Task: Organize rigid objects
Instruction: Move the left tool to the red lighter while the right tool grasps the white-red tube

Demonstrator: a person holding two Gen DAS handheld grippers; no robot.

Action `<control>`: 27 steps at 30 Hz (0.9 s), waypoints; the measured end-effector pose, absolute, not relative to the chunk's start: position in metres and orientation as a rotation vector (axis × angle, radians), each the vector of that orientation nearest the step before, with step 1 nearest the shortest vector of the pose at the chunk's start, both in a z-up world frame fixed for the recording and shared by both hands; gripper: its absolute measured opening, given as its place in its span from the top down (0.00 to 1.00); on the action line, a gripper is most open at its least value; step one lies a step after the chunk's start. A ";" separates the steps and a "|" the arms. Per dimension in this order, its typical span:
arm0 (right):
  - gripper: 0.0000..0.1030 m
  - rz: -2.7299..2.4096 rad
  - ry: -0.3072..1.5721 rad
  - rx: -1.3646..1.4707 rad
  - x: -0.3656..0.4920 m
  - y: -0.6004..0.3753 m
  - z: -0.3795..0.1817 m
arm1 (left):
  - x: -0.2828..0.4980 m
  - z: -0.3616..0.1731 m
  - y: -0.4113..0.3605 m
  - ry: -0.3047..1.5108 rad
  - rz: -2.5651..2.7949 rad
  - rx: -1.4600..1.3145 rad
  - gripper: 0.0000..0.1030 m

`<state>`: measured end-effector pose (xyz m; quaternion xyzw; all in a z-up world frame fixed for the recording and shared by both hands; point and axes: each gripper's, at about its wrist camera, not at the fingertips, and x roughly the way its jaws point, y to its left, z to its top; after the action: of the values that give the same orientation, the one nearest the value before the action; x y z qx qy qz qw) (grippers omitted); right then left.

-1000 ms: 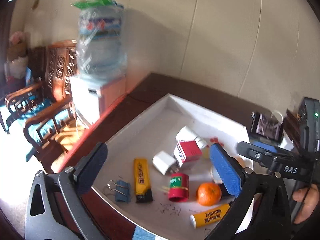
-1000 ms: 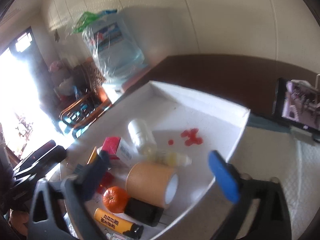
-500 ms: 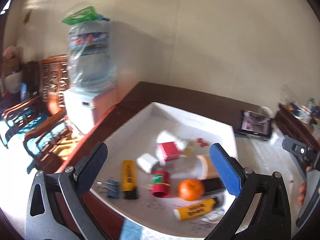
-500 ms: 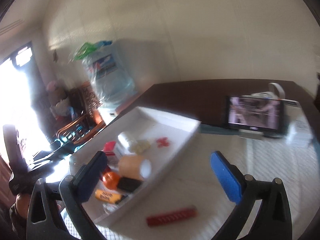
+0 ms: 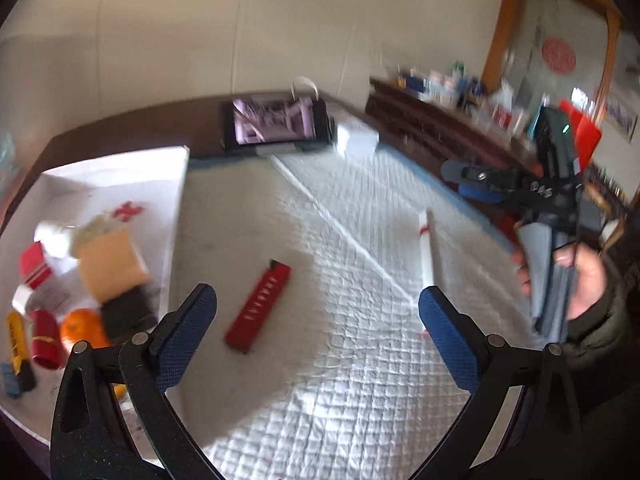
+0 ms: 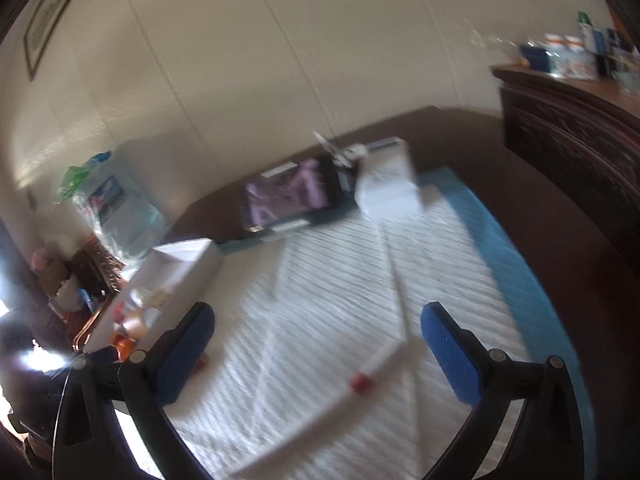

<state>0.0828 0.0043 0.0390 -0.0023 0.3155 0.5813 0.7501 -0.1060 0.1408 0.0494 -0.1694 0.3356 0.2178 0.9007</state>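
while both grippers gape, red box (image 5: 258,306) lies on quilted mat (image 5: 360,360).

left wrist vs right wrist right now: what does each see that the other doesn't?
Left wrist only: the red bar lying whole on the quilted mat, the tray's contents such as the orange and tan roll, and the hand holding the right gripper.

Right wrist only: the water jug and the framed picture.

Both: the phone, white tube, white tray, and open, empty fingers; left gripper.
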 end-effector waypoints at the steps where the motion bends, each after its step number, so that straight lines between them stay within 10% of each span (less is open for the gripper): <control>1: 0.00 1.258 0.700 -0.029 0.086 0.002 0.035 | -0.101 0.046 0.141 0.713 0.456 -0.347 0.05; 19: 0.04 1.298 0.730 -0.457 0.030 0.046 -0.003 | -0.073 0.018 0.148 0.849 0.444 -0.330 0.15; 27: 0.75 1.355 0.589 -0.650 -0.001 0.047 -0.004 | -0.076 0.017 0.162 0.872 0.517 -0.332 0.16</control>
<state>-0.0006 0.0474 -0.0042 -0.2909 0.2635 0.6062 0.6917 -0.0762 0.1619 0.0166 -0.1583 0.4154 0.2463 0.8612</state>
